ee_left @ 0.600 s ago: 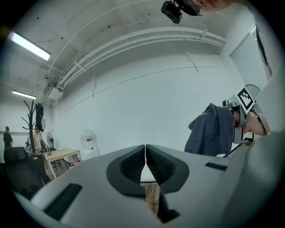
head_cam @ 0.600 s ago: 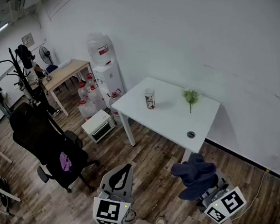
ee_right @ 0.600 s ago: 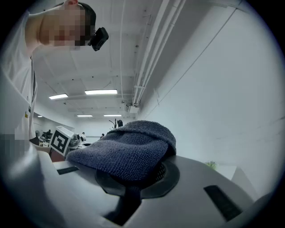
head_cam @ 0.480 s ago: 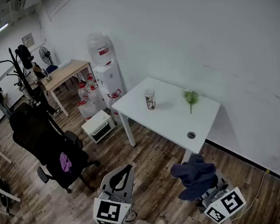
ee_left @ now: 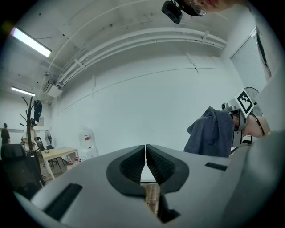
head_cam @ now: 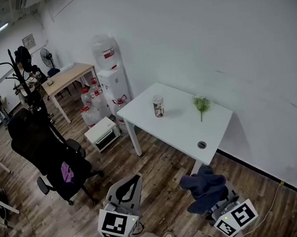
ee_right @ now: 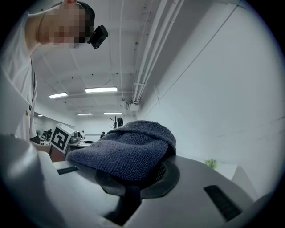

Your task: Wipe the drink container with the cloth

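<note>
Dark blue cloth (head_cam: 203, 186), white table (head_cam: 181, 126)

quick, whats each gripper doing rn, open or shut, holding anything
Left gripper: shut, nothing between its jaws.
Right gripper: shut on the dark blue cloth.

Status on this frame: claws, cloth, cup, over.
Left claw shut, empty. Right claw shut on dark blue cloth. Drink cup upright on white table, untouched, both claws short of it. Nothing seen blocking the approach.
</note>
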A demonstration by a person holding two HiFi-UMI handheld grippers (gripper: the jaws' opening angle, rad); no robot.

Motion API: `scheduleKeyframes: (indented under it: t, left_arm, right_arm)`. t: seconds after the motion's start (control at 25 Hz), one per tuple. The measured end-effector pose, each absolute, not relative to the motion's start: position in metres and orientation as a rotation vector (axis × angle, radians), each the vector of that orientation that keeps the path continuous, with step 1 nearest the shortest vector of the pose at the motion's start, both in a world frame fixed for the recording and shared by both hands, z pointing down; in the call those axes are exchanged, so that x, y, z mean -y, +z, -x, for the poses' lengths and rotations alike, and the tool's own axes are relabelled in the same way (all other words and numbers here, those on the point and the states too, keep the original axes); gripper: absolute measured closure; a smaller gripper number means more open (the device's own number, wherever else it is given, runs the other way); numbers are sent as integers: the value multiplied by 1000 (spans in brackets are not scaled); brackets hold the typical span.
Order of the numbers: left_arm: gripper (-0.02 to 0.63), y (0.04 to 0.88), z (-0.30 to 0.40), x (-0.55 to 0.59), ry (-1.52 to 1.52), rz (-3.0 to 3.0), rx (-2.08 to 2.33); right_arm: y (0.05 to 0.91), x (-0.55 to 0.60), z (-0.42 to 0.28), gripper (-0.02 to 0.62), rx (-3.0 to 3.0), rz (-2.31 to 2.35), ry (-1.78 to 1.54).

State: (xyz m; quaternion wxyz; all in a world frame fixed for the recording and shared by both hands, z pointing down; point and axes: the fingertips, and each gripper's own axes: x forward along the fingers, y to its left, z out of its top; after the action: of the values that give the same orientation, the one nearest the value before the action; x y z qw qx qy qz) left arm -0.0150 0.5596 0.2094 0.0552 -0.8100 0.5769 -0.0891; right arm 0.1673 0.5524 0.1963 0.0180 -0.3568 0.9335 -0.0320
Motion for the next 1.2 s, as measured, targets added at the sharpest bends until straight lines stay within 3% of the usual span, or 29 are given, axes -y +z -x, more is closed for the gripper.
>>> scheduleKeyframes:
  t: [0.68, 1.2]
  left_arm:
    - [584, 221, 16, -511, -220, 2462, -1740]
    - [584, 262, 40, -374, -253, 2526, -1697]
  right_arm:
    - [225, -502, -166, 552, -2906, 1144, -120]
    - [266, -375, -136, 552, -2913, 1214, -152]
